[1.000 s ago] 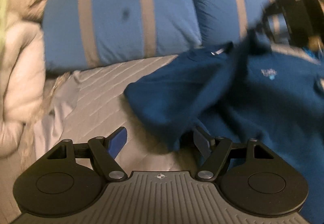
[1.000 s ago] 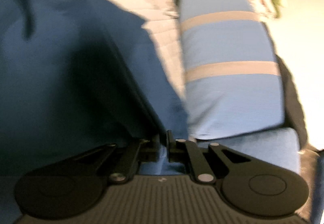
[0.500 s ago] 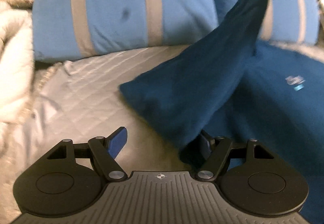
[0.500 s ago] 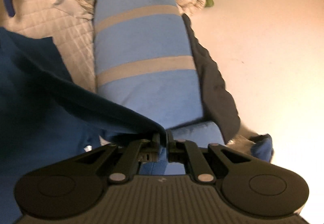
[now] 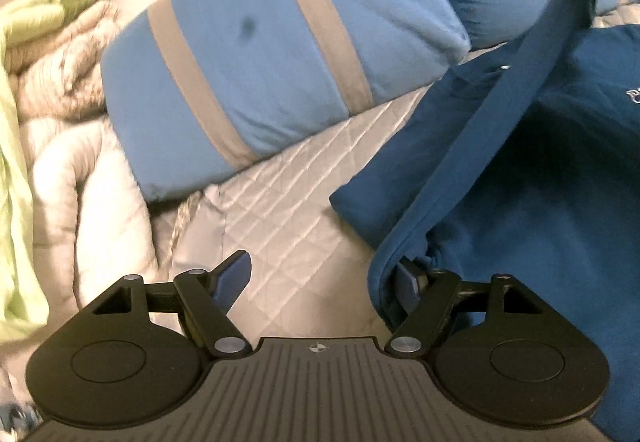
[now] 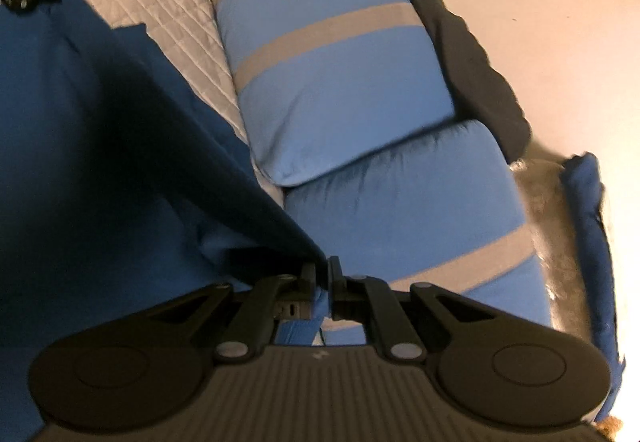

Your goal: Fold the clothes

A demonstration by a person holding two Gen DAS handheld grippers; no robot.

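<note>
The right gripper (image 6: pixel 324 274) has its jaws pinched tight on an edge of the navy sweatshirt (image 5: pixel 560 210), and that edge runs taut up and away from the quilted bedspread (image 5: pixel 288 202). The left gripper (image 5: pixel 320 278) stands wide apart with nothing pressed between its pads; its right finger (image 5: pixel 406 278) is tucked in under a hem of the same garment, while its left finger (image 5: pixel 232 276) sits over bare quilt, so no grip there yet.

The body of the sweatshirt lies spread on the bed just in front of the two blue pillows with grey stripes (image 5: pixel 280 54), a small pale logo (image 5: pixel 632 94) facing up. To do this step well, I'd say the left jaws want to close on that hem before the right hand carries its edge any further, so both corners travel together and the fold line stays straight. Keep the lifted cloth low, too, or the slack will bunch.

Containers? None in sight: just a heap of pale bedding and a green cloth (image 5: pixel 16 162) piled at the side
</note>
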